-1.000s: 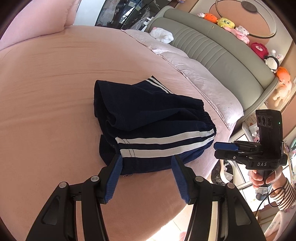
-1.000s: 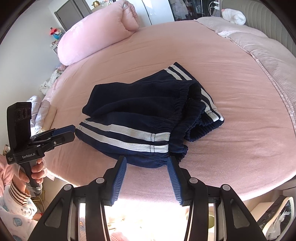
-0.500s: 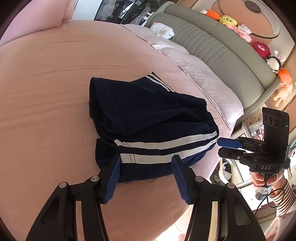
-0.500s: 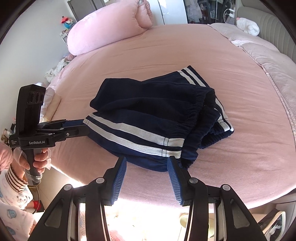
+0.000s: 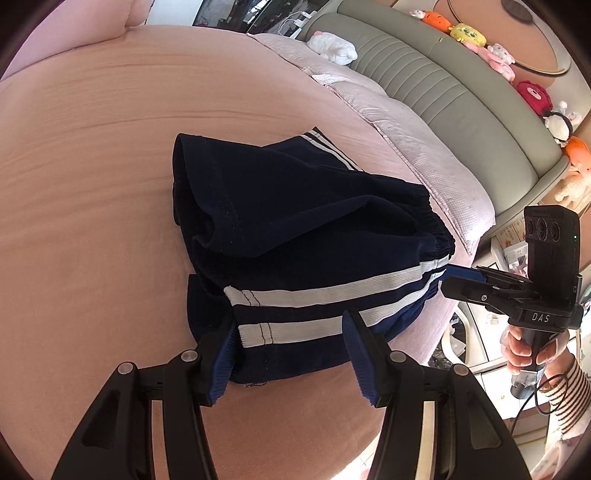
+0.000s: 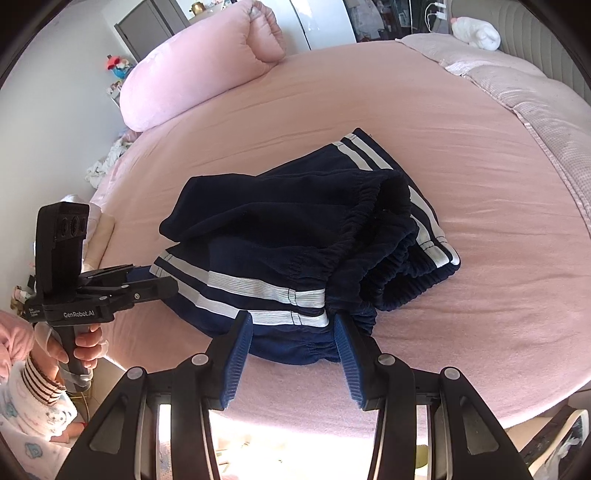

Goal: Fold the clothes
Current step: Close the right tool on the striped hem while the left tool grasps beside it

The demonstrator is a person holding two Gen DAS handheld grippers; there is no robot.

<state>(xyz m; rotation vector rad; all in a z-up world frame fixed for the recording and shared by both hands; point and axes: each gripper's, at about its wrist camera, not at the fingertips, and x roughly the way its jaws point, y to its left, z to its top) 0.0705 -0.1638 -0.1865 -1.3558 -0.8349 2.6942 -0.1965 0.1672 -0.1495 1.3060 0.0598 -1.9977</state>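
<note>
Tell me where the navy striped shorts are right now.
The navy striped shorts lie folded on the pink bed near its front edge, centred in both wrist views, just ahead of the open left gripper and open right gripper.

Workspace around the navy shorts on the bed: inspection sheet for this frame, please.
Surface: pink bed sheet, smooth.
Job's things: navy shorts with white side stripes, loosely folded near the bed edge.
Clutter: pink pillow; white plush.
Grippers: left hand-held gripper open, straddling the striped hem; right hand-held gripper open at the waistband end.
Cables: thin dark cable below the hand holding the right hand-held gripper.
Surroundings: grey padded headboard topped with plush toys.
</note>
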